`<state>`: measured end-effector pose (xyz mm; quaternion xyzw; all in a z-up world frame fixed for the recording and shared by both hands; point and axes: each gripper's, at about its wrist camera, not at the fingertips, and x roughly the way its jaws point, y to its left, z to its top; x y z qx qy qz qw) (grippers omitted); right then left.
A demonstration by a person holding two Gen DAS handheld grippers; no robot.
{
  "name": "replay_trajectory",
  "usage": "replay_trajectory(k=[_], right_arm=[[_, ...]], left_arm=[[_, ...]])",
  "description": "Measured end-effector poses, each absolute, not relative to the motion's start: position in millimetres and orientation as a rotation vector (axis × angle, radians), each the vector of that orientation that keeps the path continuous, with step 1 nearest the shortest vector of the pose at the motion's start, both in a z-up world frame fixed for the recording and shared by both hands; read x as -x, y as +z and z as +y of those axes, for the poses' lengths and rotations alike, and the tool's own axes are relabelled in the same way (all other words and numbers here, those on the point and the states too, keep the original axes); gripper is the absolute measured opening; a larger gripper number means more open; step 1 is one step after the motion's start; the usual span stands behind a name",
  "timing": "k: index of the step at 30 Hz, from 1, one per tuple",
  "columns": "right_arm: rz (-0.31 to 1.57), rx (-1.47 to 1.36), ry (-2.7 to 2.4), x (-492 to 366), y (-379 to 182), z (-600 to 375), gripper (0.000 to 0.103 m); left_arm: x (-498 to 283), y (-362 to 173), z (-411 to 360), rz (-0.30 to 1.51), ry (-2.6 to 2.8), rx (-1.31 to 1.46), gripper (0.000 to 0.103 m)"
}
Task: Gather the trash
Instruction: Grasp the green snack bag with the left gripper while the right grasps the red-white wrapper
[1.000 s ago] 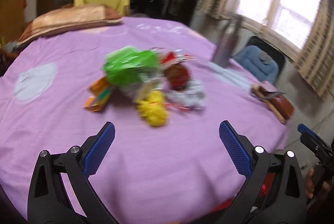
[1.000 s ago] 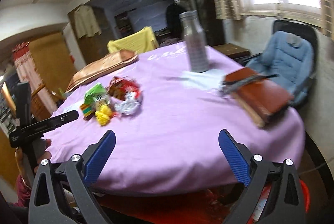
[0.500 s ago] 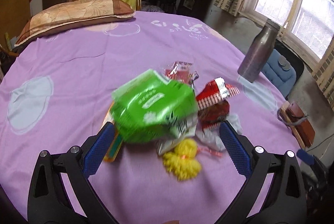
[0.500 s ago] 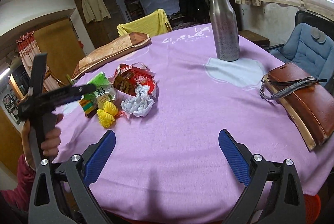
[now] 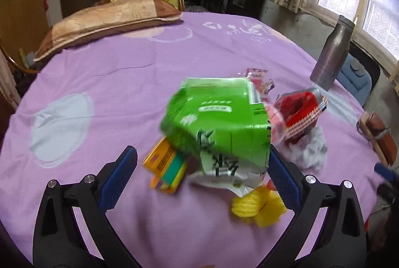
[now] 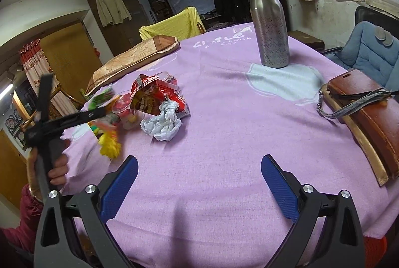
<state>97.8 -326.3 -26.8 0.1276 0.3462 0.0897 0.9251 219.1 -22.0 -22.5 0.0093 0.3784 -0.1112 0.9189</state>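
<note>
I am holding my left gripper point(image 5: 199, 175) with its jaws wide apart around the green packet point(image 5: 219, 123) on the trash pile, nothing clamped. My right gripper point(image 6: 199, 184) is hovering spread and empty above the purple tablecloth point(image 6: 224, 143). Farther off, the metal bottle point(image 6: 270, 21) is standing upright.

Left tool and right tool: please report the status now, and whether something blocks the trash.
Left tool open, at green packet. Right tool open, empty, over bare cloth. Trash pile uncollected on purple tablecloth. Nothing in the way.
</note>
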Motion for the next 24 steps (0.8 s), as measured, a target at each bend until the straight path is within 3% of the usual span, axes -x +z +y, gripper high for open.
replay_trajectory(k=[6,17,24], right_arm=[[0.723,-0.268,0.209,-103.1,-31.5,-316.8,0.097],[0.708,-0.252,0.205,-94.2,-26.0,-313.0,0.097],[0.704,-0.267,0.200,-92.1,-27.2,-318.1,0.097]], left_arm=[[-201.4,-16.1,-3.7,0.765,-0.312,0.026,0.097],[-198.9,-27.8,-65.1,0.787,-0.527,-0.139,0.097],[-225.1,-37.8,-88.4,0.896,-0.685,-0.048,0.096]])
